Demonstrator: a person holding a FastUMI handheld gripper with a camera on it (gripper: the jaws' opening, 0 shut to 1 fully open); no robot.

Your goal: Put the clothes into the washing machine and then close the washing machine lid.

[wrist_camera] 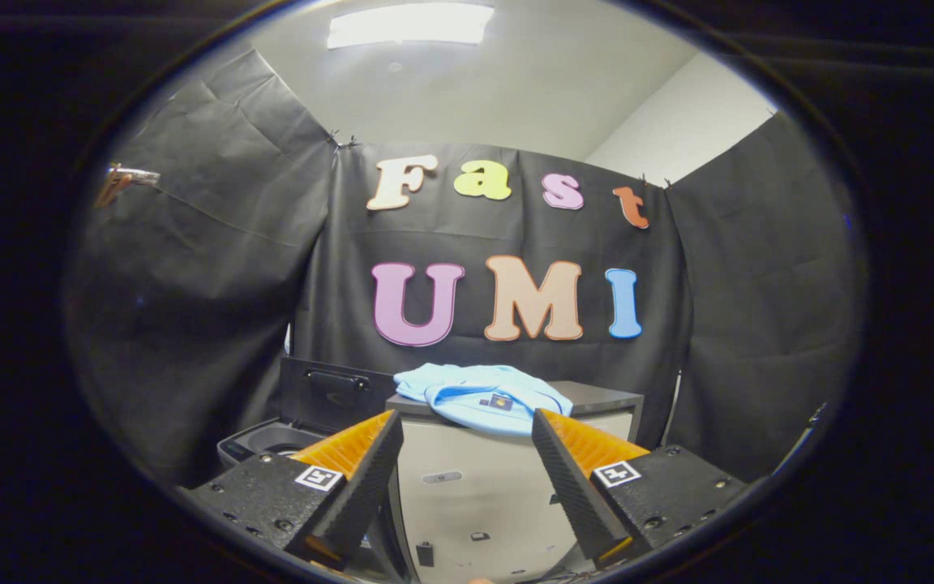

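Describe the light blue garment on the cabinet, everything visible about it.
The light blue garment is soft fabric, loosely folded into a rumpled heap with a small dark tag on its front. It lies on the cabinet top, its front edge drooping over the rim. It sits beyond the open gripper, untouched by either finger, right of the washing machine's raised lid.

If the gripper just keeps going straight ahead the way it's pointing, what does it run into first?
Most likely the light blue shirt, draped over the front edge of the cabinet just beyond the open gripper. The cabinet's pale front lies lower between the fingers, so a slightly lower line could meet that first; depth is unclear.
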